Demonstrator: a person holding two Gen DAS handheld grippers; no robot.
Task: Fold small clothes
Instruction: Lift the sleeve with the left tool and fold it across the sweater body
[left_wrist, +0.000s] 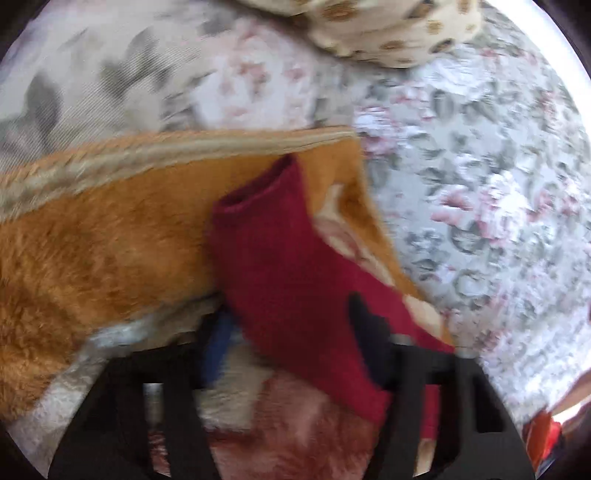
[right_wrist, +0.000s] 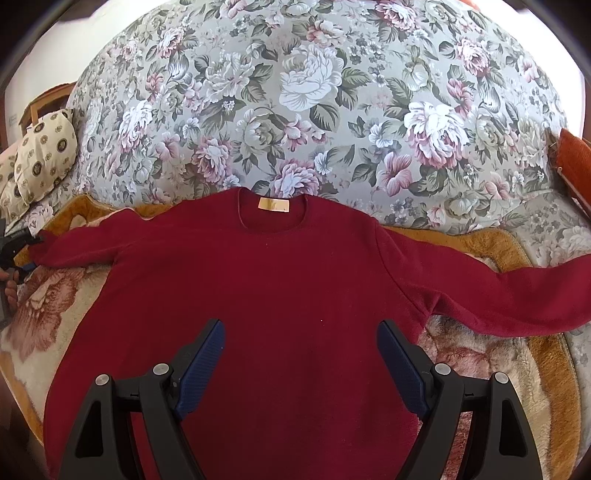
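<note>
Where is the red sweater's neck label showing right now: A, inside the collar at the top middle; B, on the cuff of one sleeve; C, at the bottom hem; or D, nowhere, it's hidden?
A: the right wrist view shows the sweater lying flat with both sleeves spread out, and the small pale label sits inside the round collar at the top middle.

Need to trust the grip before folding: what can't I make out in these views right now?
- Left wrist view: motion blur hides whether the left hand-held gripper pinches the sweater sleeve.
- Right wrist view: the hem is cut off by the bottom edge and the right hand-held gripper.
</note>
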